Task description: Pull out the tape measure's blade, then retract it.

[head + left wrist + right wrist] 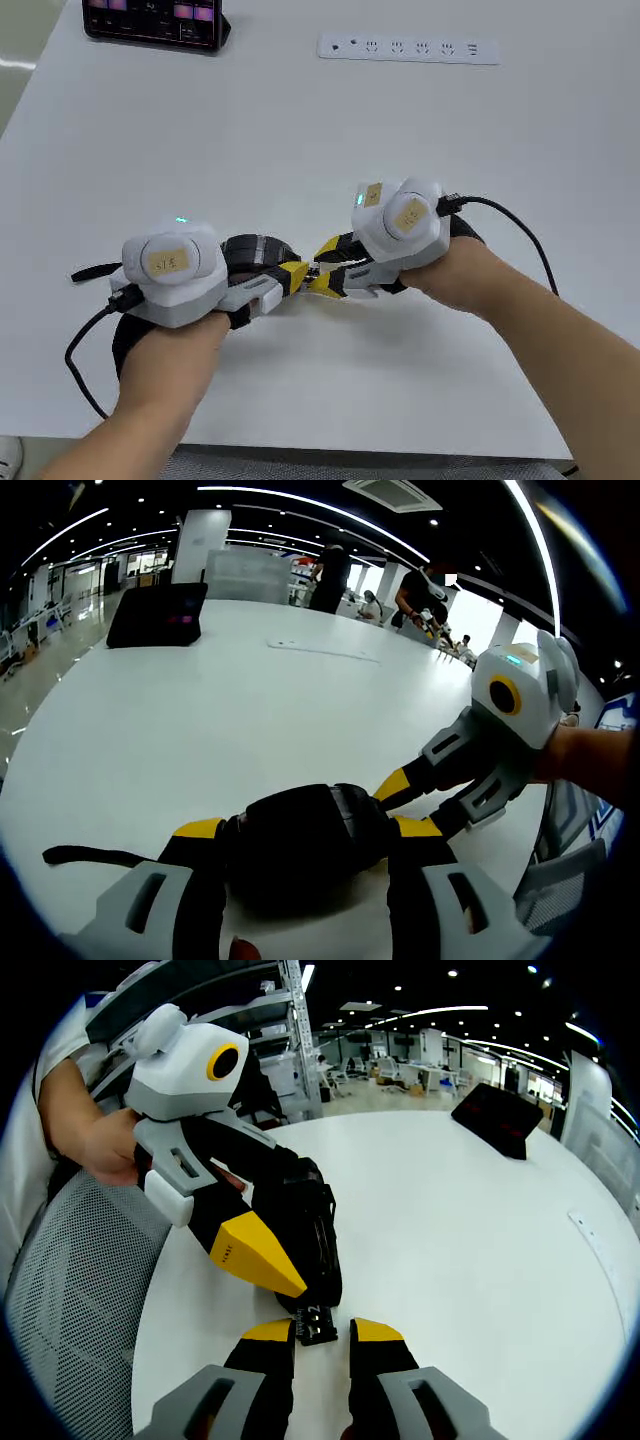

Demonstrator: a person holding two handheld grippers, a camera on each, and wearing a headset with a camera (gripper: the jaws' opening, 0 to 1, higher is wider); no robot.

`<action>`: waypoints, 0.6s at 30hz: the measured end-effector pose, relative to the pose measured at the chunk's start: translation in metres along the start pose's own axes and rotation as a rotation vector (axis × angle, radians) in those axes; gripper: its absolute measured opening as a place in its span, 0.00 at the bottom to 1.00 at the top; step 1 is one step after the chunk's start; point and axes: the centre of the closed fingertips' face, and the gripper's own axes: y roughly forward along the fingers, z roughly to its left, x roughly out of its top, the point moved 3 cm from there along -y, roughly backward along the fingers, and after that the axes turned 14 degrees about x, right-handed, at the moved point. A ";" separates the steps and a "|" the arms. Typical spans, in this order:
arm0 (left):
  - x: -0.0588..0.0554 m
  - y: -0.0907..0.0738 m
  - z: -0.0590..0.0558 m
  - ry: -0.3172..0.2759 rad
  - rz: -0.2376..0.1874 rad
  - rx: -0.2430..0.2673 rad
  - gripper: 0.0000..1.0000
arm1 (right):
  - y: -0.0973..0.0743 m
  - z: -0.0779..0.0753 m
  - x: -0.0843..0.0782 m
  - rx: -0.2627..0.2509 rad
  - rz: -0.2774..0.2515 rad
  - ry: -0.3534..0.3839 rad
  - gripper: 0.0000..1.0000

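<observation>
A black tape measure [257, 254] sits just above the white table [300, 140], with my left gripper [276, 264] shut around its body. In the left gripper view the case [305, 845] sits between the yellow-tipped fingers [200, 829]. My right gripper [318, 269] meets it tip to tip from the right. In the right gripper view the blade's small end tab [315, 1324] is pinched in my right gripper [322, 1333], right at the mouth of the case [300, 1215]. Hardly any blade shows.
A white power strip [408, 47] and a dark tablet [155, 20] lie at the table's far side. A black strap [95, 271] trails left of the left gripper, and a cable [520, 232] runs from the right one. A mesh chair [70, 1290] stands by the table's near edge.
</observation>
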 end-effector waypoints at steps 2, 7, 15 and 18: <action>0.000 0.000 0.000 -0.010 0.009 -0.002 0.62 | -0.001 0.001 0.000 -0.004 -0.009 0.000 0.20; 0.000 -0.001 0.004 0.013 0.009 -0.008 0.64 | -0.005 0.004 0.001 0.006 -0.054 0.043 0.28; -0.003 -0.006 0.008 0.036 0.005 -0.027 0.65 | -0.005 0.006 0.000 0.000 -0.054 0.041 0.28; -0.003 -0.007 0.008 0.043 0.007 -0.033 0.65 | -0.006 0.007 0.000 -0.001 -0.060 0.042 0.29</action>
